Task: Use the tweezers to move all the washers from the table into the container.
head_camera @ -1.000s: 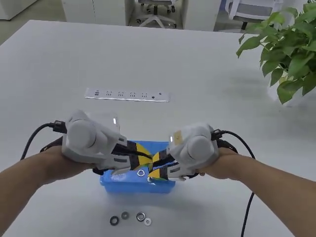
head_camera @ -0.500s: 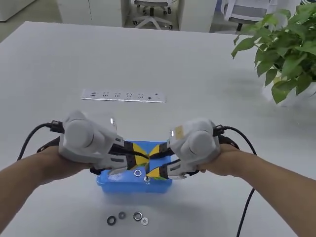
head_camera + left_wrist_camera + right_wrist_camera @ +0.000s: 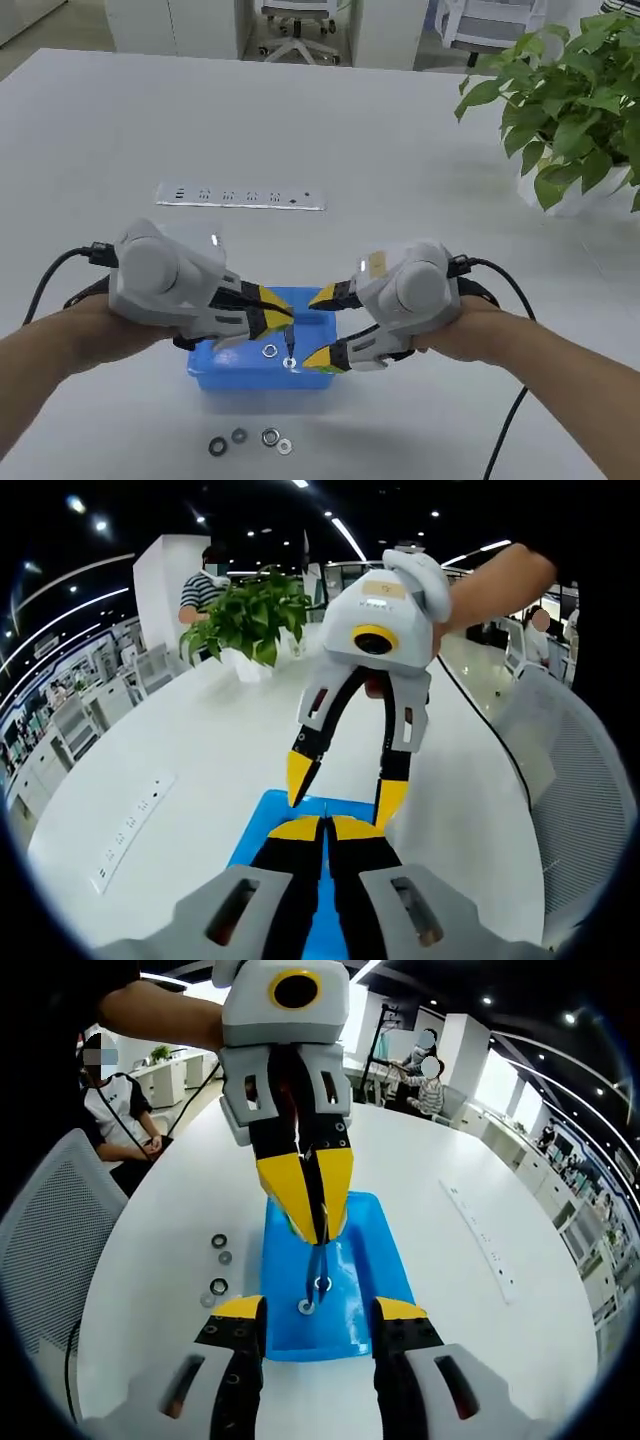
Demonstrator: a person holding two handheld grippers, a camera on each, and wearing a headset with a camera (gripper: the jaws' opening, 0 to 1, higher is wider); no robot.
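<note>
My left gripper [image 3: 283,315] is shut on slim tweezers [image 3: 318,1257] that point down into the blue container [image 3: 215,362]. The tweezer tips meet a silver washer [image 3: 322,1283] low inside the container; whether it rests on the floor I cannot tell. A second washer [image 3: 305,1307] lies beside it. Several washers [image 3: 270,436] lie in a short row on the table just before the container. My right gripper [image 3: 320,327] faces the left one over the container, open, with nothing between its jaws. The left gripper view has its own shut gripper [image 3: 323,827] and the open right gripper [image 3: 342,802] opposite.
A white power strip [image 3: 240,196] lies farther back on the white table [image 3: 420,180]. A potted plant [image 3: 570,110] stands at the far right. Cables trail from both grippers. Office chairs stand beyond the far edge, and people sit in the background.
The head camera has shifted, so the scene sits a little to the left. My right gripper's jaws look slightly wider apart. The left gripper stays shut on the tweezers over the container.
</note>
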